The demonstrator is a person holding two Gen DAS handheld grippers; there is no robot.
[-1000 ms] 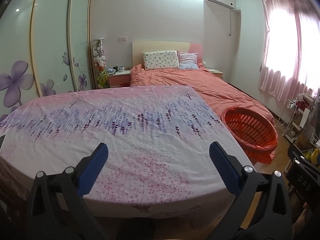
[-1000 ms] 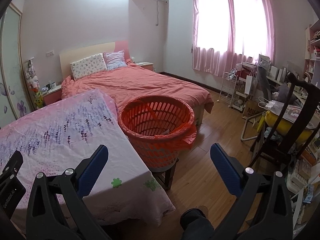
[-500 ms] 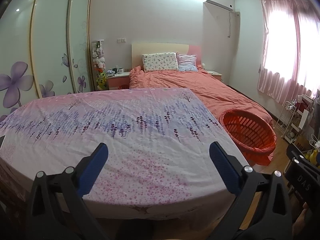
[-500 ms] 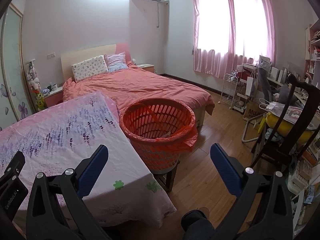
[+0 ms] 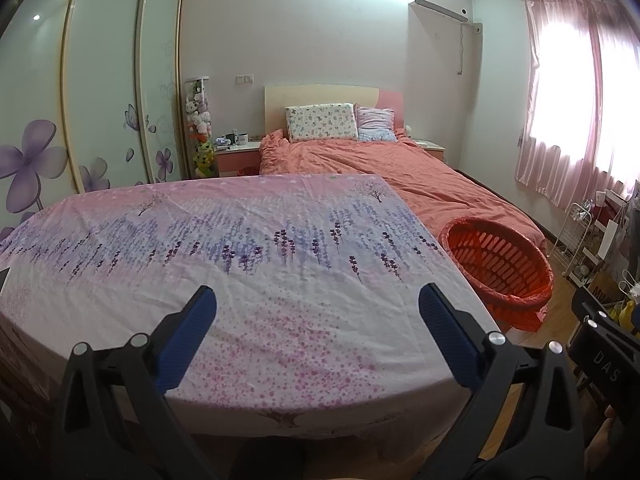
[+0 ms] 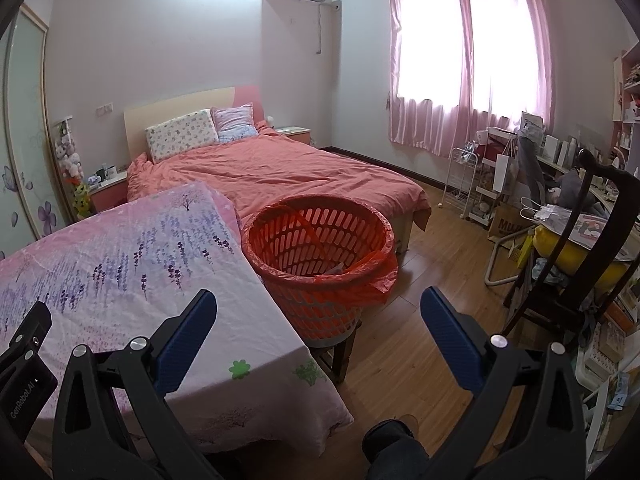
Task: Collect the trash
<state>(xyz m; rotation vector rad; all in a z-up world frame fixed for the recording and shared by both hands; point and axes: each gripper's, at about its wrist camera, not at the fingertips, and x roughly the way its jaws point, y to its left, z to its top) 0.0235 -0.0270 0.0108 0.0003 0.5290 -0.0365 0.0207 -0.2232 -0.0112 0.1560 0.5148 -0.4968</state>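
An orange basket (image 6: 320, 256) lined with an orange bag stands on a low stool at the right end of the table; it also shows in the left wrist view (image 5: 498, 264). Some light scraps lie inside it. The table (image 5: 240, 264) wears a pink cloth with purple flowers and no trash shows on it. My left gripper (image 5: 318, 308) is open and empty above the table's near edge. My right gripper (image 6: 318, 312) is open and empty, held in front of the basket, over the table's right corner.
A bed with an orange cover (image 6: 280, 168) lies beyond the table and basket. A dark wooden chair (image 6: 592, 240), a white rack (image 6: 464, 184) and a cluttered desk stand at the right. Wardrobe doors (image 5: 100, 92) line the left wall. Wooden floor (image 6: 432, 288) runs right of the basket.
Both grippers have drawn back and risen a little; the table and basket look slightly farther away. Both stay open and empty.
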